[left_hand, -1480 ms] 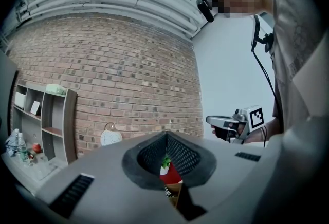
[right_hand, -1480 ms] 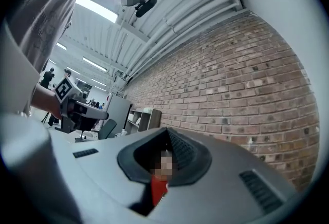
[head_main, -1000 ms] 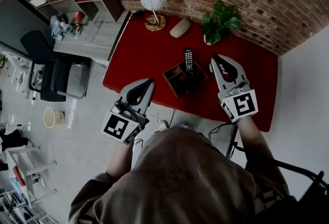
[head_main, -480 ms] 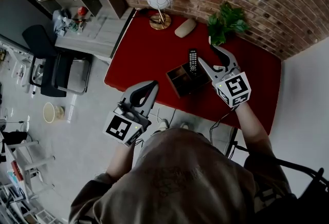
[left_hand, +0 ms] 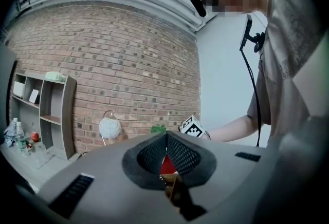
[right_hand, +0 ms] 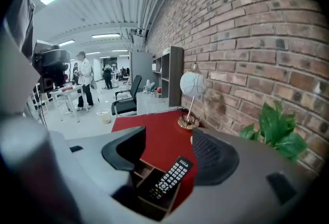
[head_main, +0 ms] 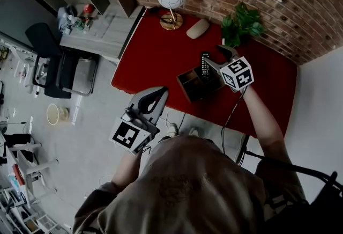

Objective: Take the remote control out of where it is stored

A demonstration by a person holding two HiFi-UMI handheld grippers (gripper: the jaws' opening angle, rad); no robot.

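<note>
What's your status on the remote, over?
Right tongs opening over remote, untouched, lying in wooden organizer. Left tongs shut, held back. Nothing blocking.

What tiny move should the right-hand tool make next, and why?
Probably ease the right gripper down until its fingers straddle the remote control, then close. Its fingers are opening, and the remote stands tilted between them in the wooden box, not yet touched.

Plant (head_main: 242, 21) near organizer (head_main: 188, 88) far side
</note>
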